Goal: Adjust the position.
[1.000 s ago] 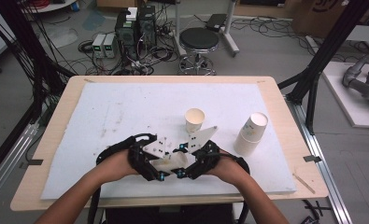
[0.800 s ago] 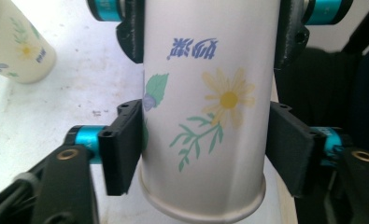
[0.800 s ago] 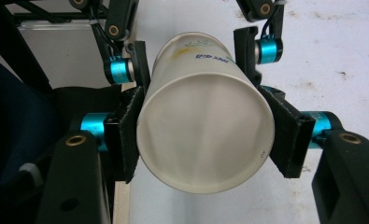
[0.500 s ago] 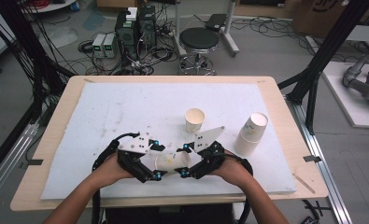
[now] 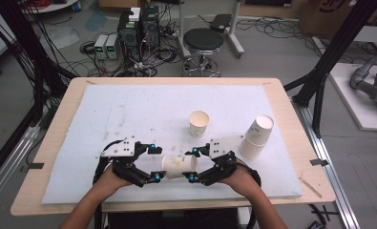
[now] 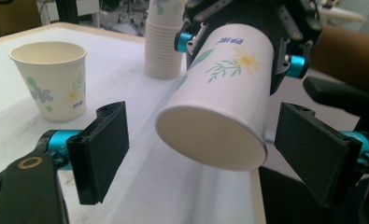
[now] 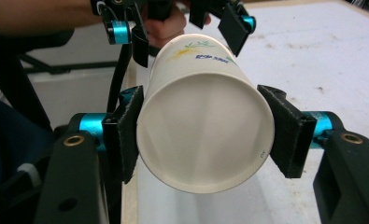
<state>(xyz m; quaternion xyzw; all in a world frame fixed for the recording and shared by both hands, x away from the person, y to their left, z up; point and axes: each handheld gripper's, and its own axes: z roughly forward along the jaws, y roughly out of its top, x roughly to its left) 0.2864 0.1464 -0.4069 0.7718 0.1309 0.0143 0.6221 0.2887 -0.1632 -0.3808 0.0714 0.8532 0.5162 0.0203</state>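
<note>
Cup (image 5: 179, 166) is held sideways near bench (image 5: 57, 200) front edge by right tongs (image 5: 193, 165), clamped tight. Left tongs (image 5: 153, 161) are spread wide round its rim, not touching; jaws just opened.

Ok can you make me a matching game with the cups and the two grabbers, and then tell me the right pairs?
Things:
1. held cup
2. lone cup
3. stack of cups
4. left gripper

States:
A. jaws open, pads off the cup
B. lying sideways, clamped in the right gripper
C. standing upright alone on the white mat
D. leaning, to the right of the right gripper

Pairs: 1-B, 2-C, 3-D, 4-A
</note>
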